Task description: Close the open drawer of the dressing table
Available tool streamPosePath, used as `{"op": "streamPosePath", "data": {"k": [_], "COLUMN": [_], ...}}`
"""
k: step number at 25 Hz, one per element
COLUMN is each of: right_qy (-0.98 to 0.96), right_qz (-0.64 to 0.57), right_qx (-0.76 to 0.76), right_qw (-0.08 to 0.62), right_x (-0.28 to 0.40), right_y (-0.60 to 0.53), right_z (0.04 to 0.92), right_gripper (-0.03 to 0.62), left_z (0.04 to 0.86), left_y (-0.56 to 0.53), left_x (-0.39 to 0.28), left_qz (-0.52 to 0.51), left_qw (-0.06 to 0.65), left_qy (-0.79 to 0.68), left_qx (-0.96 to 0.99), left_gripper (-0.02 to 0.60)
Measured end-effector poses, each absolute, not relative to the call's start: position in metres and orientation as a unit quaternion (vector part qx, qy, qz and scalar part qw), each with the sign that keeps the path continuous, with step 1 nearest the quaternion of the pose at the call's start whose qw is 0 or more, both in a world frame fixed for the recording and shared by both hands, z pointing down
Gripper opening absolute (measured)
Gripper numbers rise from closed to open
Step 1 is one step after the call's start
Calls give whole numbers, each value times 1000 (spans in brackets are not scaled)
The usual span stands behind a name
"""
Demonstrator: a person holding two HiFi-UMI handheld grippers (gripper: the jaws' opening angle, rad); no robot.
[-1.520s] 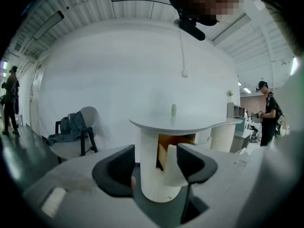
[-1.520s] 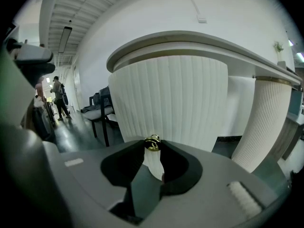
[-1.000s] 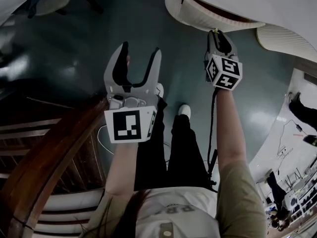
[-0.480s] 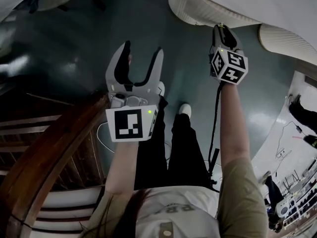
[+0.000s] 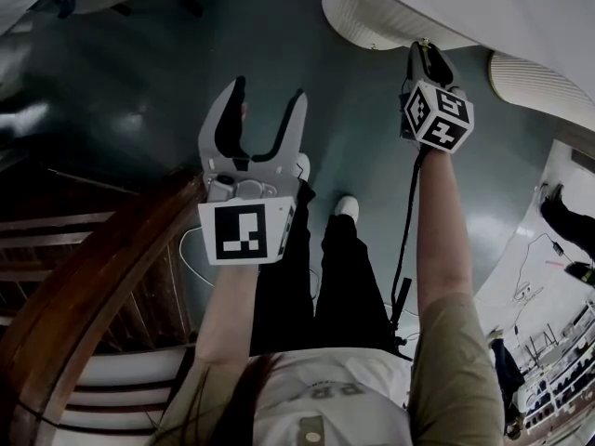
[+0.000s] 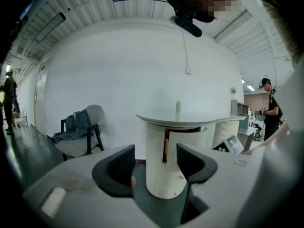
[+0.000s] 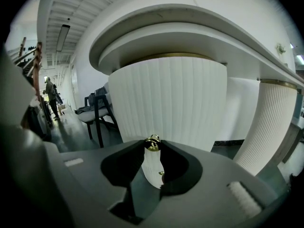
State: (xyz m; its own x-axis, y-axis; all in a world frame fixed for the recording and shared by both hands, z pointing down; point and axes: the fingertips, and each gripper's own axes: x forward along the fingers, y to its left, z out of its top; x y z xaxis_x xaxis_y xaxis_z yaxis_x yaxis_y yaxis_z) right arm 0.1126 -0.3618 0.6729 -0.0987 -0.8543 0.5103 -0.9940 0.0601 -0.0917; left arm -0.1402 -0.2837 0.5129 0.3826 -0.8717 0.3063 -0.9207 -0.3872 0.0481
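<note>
1. dressing table (image 5: 521, 7): white, ribbed, curved, ahead of me.
2. drawer (image 6: 187, 137): curved front, swung out from the dressing table, with a dark gap behind it. I judge that closing it needs a push straight in toward the dressing table.
3. left tongs (image 5: 266, 96): wide and empty, well apart from the dressing table.
4. right tongs (image 5: 424, 52): narrow, pinched on the knob at the drawer front. This is my nearer hand.
5. brass knob (image 7: 152, 143): on the drawer front, between the right tips.

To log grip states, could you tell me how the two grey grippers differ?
Left grey gripper: jaws wide apart, empty; right grey gripper: jaws closed on the small gold knob. Left hangs over dark floor; right meets the ribbed white drawer. Both carry marker cubes.
</note>
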Motion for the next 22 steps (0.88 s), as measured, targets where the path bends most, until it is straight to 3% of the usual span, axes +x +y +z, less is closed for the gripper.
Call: {"op": "streamPosePath", "data": {"k": [22], "right_qy": [-704], "right_qz": [220], "right_qx": [653], "right_qw": [172], "right_x": [118], "right_y": [-391], "right_z": [672], "right_gripper": [109], "left_z": [523], "left_y": [-296], "left_x": [-154], "left_qz": [121], "left_qw": [111], "left_qy": [-548], "left_qx": [820], "left_gripper": [288]}}
